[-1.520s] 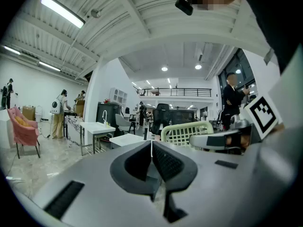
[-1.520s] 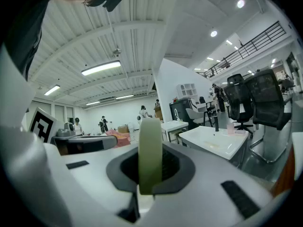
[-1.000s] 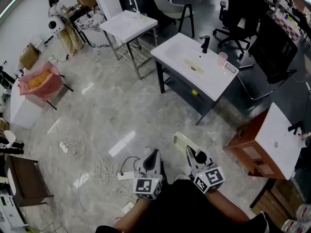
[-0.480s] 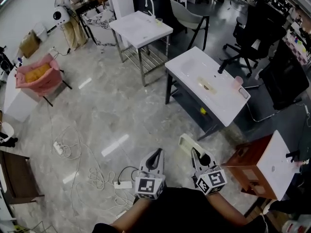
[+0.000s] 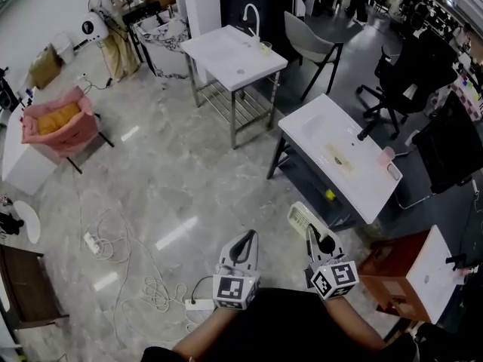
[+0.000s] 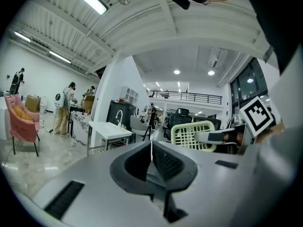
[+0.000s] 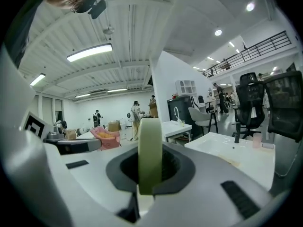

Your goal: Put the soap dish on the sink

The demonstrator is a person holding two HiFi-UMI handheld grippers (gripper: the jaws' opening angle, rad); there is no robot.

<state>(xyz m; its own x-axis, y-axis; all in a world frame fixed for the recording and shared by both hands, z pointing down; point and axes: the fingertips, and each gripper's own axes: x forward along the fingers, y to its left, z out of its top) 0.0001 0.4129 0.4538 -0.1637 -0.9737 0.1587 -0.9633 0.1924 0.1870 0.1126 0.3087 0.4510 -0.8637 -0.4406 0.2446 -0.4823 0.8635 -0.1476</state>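
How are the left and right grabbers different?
The right gripper pinches the pale green soap dish in its jaws; the left gripper has its jaws shut on nothing. The right gripper is closer to the sink with the black tap than the left gripper. Both are closed and point forward.

We reach forward, nearly level, side by side: left tongs [image 5: 246, 238] pressed together, right tongs [image 5: 311, 236] clamped edgewise on the dish [image 5: 300, 216].

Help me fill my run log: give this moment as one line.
right gripper: shut on soap dish | left gripper: shut, empty | sink: ahead, not reached
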